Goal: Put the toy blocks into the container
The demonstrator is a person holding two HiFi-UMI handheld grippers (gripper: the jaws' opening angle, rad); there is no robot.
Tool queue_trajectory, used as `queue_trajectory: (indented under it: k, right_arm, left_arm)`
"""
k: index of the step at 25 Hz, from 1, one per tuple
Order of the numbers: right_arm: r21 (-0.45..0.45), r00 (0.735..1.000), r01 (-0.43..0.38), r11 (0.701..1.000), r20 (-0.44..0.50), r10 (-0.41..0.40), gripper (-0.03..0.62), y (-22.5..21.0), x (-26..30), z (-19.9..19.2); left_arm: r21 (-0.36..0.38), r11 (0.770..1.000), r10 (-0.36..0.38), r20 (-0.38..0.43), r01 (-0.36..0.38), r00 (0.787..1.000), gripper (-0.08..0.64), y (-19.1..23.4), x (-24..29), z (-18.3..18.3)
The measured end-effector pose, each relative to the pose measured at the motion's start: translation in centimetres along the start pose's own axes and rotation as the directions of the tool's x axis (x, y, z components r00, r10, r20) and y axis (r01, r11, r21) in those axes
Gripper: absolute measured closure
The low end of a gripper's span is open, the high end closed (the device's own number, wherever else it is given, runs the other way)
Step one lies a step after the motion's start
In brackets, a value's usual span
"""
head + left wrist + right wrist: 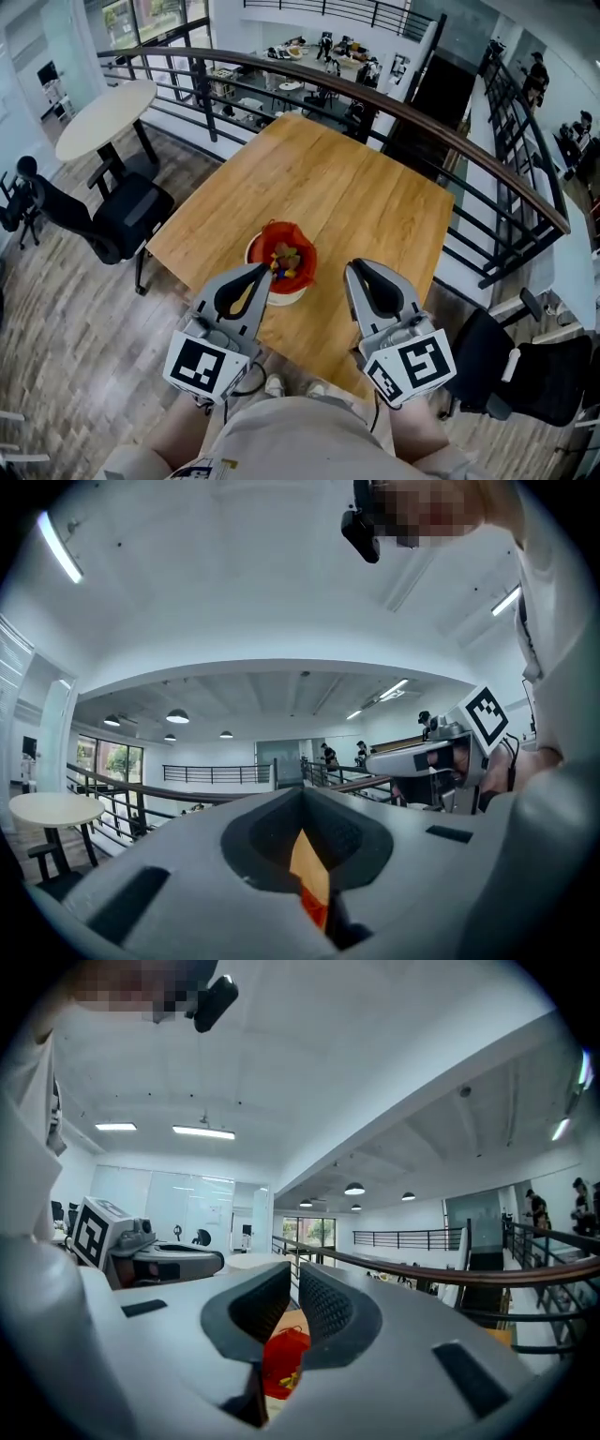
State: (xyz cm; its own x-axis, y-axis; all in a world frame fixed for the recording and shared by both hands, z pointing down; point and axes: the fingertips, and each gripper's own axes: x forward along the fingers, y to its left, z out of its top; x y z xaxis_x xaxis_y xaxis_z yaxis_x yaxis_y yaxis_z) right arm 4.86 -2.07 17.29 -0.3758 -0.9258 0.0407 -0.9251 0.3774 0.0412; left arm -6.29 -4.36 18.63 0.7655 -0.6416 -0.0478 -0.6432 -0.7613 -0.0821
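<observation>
While our left gripper [264, 270] and right gripper [354, 268] hang clenched and empty, we see multicoloured toy blocks [284, 260] inside the red-lined white round container [282, 297] — at twelve o'clock between them.

The container [281, 297] sits on the table [356, 187] near its front edge, with the toy blocks [284, 259] inside. A railing [450, 139] runs behind the table.

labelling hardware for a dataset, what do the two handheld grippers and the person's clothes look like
The left gripper and right gripper look alike: pale grey moulded shells, with dark textured pads lining a rounded cut-out between the jaws. Each carries a white cube with black square markers at its rear. A black cable loops below the left one. The person wears a light beige top.
</observation>
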Motion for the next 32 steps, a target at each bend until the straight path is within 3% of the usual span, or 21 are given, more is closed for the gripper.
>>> queue_trajectory:
  k: [12,32]
  right_arm:
    - [-0.063,0.992,0.084,0.994,0.101,-0.077,0.555,-0.8,-4.8,4.1]
    - [-0.067,0.979,0.182,0.981,0.101,-0.175,0.571,-2.8,-7.2,3.5]
  left_arm:
    - [0.004,0.995,-0.1,0.087,0.1,0.991,0.548,-3.3,0.9,3.9]
    - [-0.003,0.986,-0.168,0.09,0.169,0.982,0.548,-6.1,2.3,3.8]
